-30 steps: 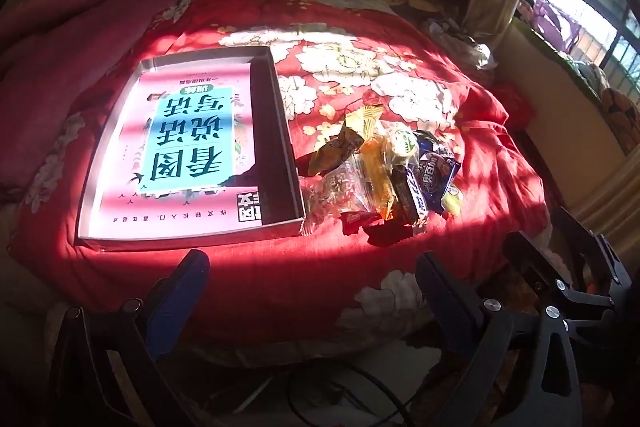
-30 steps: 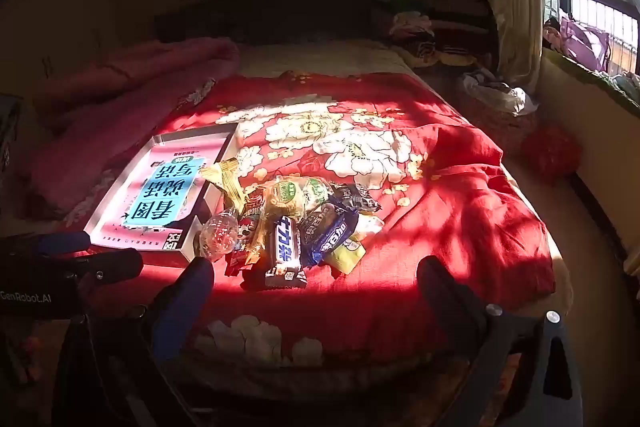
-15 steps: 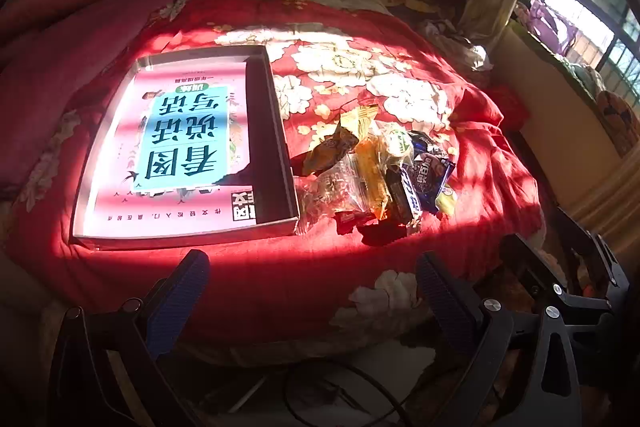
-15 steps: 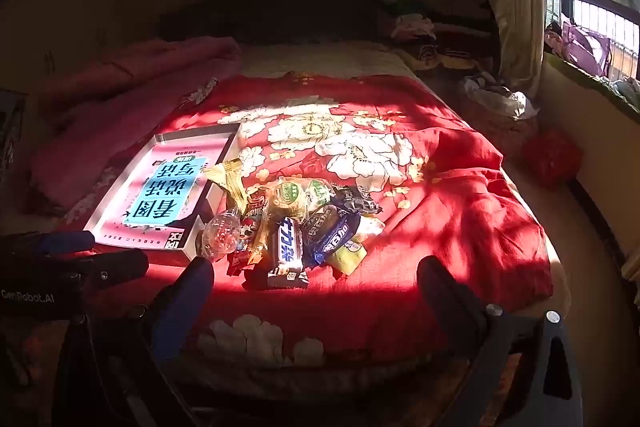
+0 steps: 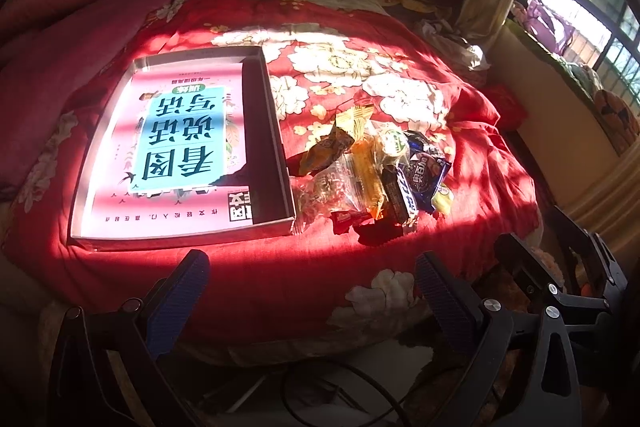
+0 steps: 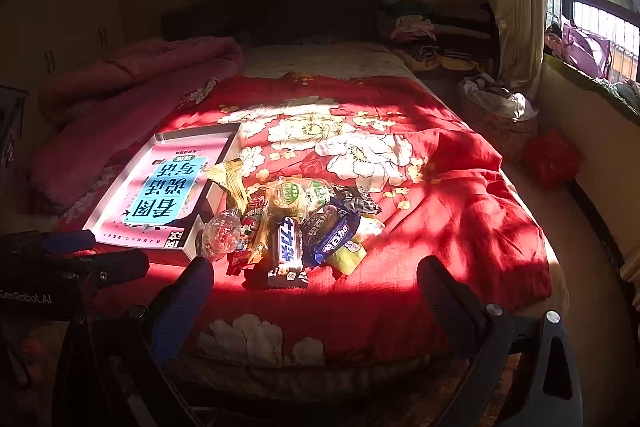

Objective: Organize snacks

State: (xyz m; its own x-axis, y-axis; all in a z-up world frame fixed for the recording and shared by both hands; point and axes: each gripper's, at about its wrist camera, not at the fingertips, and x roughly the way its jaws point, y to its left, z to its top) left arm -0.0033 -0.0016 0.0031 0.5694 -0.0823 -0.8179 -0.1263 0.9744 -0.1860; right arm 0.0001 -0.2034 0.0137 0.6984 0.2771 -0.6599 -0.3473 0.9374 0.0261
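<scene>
While my left hand-held gripper hangs low at the foot of the bed, I see its two fingers spread wide with nothing between them. My right hand-held gripper is spread the same way and grips nothing; from its camera, the left one shows at about nine o'clock. Beyond the right fingers, toward twelve o'clock, lies the pile of snacks on the red flowered bedspread: a white-and-blue bar nearest me, a dark blue packet touching it at three o'clock, a yellow wrapper at the far edge. At the pile's nine o'clock, just beside it, sits an open shallow box lined with a pink and blue printed sheet. A pink quilt is bunched at ten o'clock.
</scene>
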